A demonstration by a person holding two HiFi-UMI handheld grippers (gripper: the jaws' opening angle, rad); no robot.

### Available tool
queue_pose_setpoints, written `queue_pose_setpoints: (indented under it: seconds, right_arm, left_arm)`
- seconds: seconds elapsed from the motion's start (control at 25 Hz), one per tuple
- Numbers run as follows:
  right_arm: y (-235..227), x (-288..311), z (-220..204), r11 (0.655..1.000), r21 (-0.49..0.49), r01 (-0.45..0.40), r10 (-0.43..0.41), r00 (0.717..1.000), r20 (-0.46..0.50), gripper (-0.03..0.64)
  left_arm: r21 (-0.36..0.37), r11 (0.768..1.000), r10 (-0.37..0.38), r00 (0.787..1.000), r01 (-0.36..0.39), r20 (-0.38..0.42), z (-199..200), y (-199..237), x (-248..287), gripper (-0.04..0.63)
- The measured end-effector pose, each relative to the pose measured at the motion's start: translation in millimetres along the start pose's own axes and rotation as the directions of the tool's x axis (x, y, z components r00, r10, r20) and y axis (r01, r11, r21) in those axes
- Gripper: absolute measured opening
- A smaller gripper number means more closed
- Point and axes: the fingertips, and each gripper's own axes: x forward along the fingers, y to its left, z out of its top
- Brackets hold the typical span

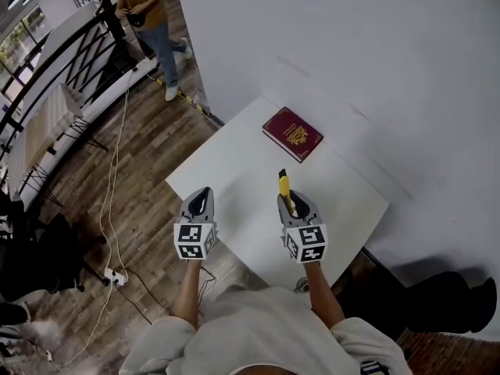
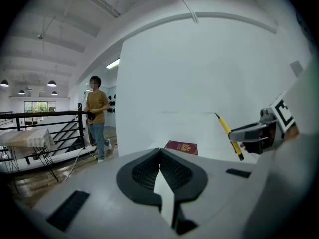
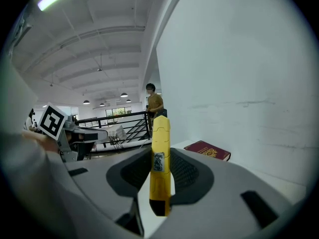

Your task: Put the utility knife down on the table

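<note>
A yellow utility knife [image 1: 284, 187] sticks out forward from my right gripper [image 1: 291, 201], which is shut on it above the near half of the white table [image 1: 234, 170]. In the right gripper view the knife [image 3: 160, 163] stands between the dark pads, its tip pointing away from me. My left gripper [image 1: 203, 194] hovers over the table's near left edge. Its fingertips meet with nothing between them [image 2: 160, 152]. From the left gripper view the knife [image 2: 230, 133] shows tilted in the right gripper [image 2: 249, 133].
A dark red booklet [image 1: 292, 133] lies at the table's far side, close to the white wall. A person [image 1: 148, 14] stands on the wooden floor at the far left beside a black railing [image 1: 47, 76]. Cables and a power strip [image 1: 116, 276] lie on the floor to the left.
</note>
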Motion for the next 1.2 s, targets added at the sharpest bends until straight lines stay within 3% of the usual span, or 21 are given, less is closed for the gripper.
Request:
queue_pose_setpoints:
  seconds: [0.28,0.76,1.2]
  right_arm:
    - [2.5,22.3,-18.1,1.0,0.025,-0.011,0.012,0.999,-0.046,0.11]
    - [25.8,71.2,-32.1,0.999,0.027,0.024,-0.021,0.992,-0.126,0.112]
    - [19.8,114.2,-51.9,0.999,0.032,0.036,-0.029,0.979,-0.203,0.112]
  left_arm:
    - [-0.006,1.0,-0.001,0.998,0.001,-0.06,-22.6,13.0,10.3,0.006]
    - [-0.039,0.998,-0.055,0.995,0.052,-0.081,-36.9,61.6,43.8,0.006]
    - [-0.07,0.995,-0.08,0.988,0.072,-0.13,-58.0,86.2,78.2,0.006]
